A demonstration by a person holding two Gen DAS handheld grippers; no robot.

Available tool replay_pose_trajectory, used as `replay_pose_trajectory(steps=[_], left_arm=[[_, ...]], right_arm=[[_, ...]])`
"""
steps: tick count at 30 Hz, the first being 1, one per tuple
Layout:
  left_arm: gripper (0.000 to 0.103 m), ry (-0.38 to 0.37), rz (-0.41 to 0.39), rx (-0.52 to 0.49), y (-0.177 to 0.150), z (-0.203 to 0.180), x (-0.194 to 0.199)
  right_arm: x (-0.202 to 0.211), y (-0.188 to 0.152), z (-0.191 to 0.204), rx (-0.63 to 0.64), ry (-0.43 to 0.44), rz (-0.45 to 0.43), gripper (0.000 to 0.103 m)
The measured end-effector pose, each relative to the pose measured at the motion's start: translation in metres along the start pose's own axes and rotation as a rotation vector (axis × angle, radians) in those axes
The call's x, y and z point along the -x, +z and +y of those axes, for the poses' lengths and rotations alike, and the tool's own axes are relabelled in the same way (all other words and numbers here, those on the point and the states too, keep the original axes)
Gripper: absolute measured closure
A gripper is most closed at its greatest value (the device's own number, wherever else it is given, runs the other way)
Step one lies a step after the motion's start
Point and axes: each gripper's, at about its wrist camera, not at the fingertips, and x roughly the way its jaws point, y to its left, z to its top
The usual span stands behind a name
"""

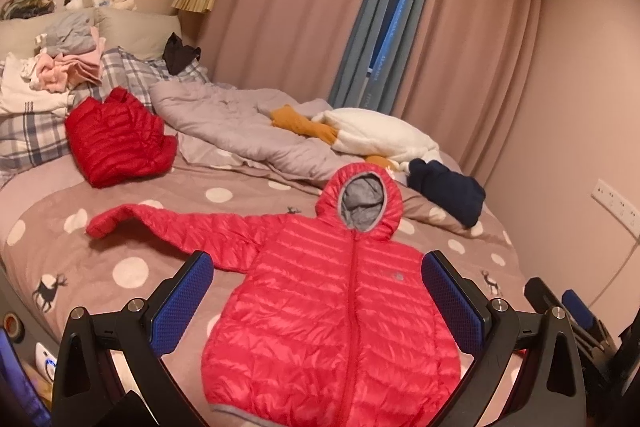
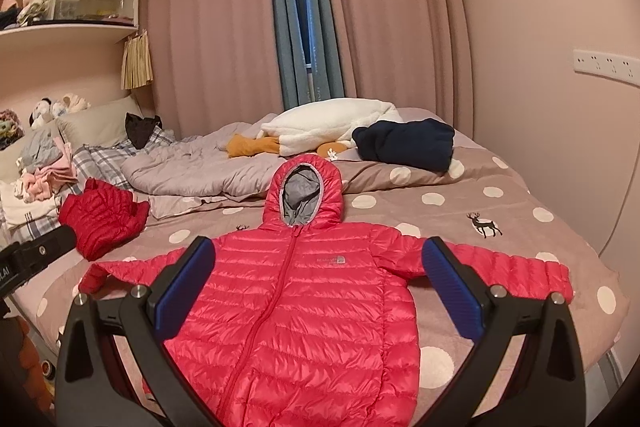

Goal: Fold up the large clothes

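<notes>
The bed (image 2: 520,195) carries a spread red jacket (image 2: 304,307), a folded red jacket (image 2: 104,219), a grey quilt (image 2: 192,171) and a navy garment (image 2: 408,143).

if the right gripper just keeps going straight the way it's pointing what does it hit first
Most likely the chest of the pink hooded jacket spread flat on the bed; the open right gripper frames it. Depth is unclear, but nothing shows in between.

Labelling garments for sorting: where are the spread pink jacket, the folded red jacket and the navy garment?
pink jacket (image 2: 304,303): right wrist view, chest panel.
red jacket (image 1: 116,139): left wrist view, quilted top.
navy garment (image 2: 408,143): right wrist view, its middle.
</notes>
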Motion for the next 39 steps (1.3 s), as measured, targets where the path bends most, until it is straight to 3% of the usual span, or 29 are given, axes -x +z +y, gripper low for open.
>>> replay_pose_trajectory(steps=[17,27,39], left_arm=[[0.000,0.027,0.014,0.007,0.001,-0.002,-0.005],[0.000,-0.028,0.044,-0.045,-0.005,-0.015,-0.006],[0.000,-0.039,0.067,-0.059,-0.007,-0.017,-0.010]], right_arm=[[0.002,-0.002,-0.003,-0.015,-0.025,-0.017,0.000],[0.008,0.000,-0.013,-0.034,-0.055,-0.038,0.000],[0.012,0.001,-0.023,-0.078,-0.092,-0.037,0.000]])
